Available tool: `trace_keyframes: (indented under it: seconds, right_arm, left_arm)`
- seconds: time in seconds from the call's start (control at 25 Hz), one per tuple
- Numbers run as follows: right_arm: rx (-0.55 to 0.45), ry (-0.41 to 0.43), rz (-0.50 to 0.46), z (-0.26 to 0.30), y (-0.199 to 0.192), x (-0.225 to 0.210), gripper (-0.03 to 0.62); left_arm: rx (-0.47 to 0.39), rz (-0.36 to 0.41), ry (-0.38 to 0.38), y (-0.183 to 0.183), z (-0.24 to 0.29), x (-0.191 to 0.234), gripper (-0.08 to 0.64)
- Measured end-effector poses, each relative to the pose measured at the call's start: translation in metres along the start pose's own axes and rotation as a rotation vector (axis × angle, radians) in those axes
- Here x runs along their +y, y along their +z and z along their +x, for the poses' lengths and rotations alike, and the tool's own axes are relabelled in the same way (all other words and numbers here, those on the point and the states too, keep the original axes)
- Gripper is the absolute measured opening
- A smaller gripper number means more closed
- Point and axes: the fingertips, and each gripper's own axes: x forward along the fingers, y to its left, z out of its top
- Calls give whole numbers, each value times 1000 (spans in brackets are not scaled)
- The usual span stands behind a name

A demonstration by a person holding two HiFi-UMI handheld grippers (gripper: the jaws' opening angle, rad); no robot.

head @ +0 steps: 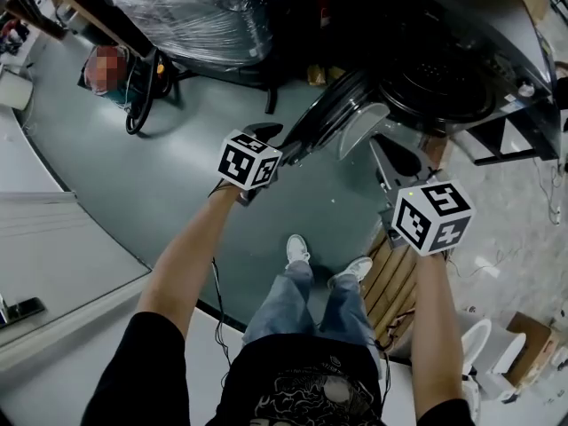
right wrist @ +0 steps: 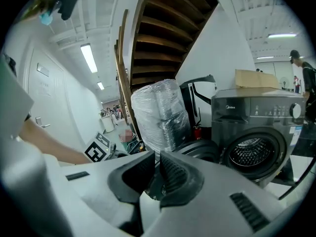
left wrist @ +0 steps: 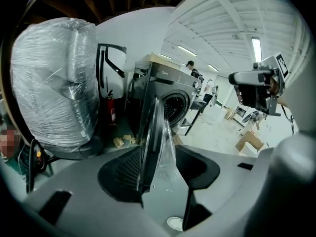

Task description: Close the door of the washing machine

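In the left gripper view the lower edge of the door (left wrist: pixel 149 132) is hidden behind the left tool (left wrist: pixel 160 171). The right tool (right wrist: pixel 157 174) covers most of the door in its view, and the washing machine (right wrist: pixel 256 127) is cut off at right. A far person (left wrist: pixel 190 67) is too small to tell.

**Both arms out, left jaws wide, right jaws nearly closed**

We hold both bare forearms stretched forward and down. Our left arm (head: pixel 191 256) reaches further out, angled toward the middle, and our left gripper (head: pixel 264 140) sits past its marker cube (head: pixel 248 160). In the left gripper view its jaws stand wide apart. The door's edge (left wrist: pixel 150 147) stands between them, close against the left-hand pad (left wrist: pixel 123 174) and clear of the other. Our right arm (head: pixel 435 327) runs straighter and nearer the body. The right gripper (right wrist: pixel 157 174) has its ribbed pads drawn almost together with only a thin slit between them, and nothing is held there.
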Motion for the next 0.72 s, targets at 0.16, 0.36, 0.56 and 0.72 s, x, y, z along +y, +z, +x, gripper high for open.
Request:
trace_keyframes:
  seconds: [0.16, 0.36, 0.56, 0.72]
  right_arm:
    - [25, -23, 26, 3, -20, -5, 25]
    - [39, -53, 62, 4, -41, -9, 23]
    - [70, -72, 95, 0, -68, -13, 24]
    - [72, -82, 119, 0, -80, -18, 23]
  left_arm:
    - [30, 19, -25, -16, 23, 9, 216]
    - [32, 33, -41, -23, 46, 23, 216]
    - [29, 22, -65, -31, 61, 25, 215]
    - [23, 32, -72, -29, 69, 27, 205]
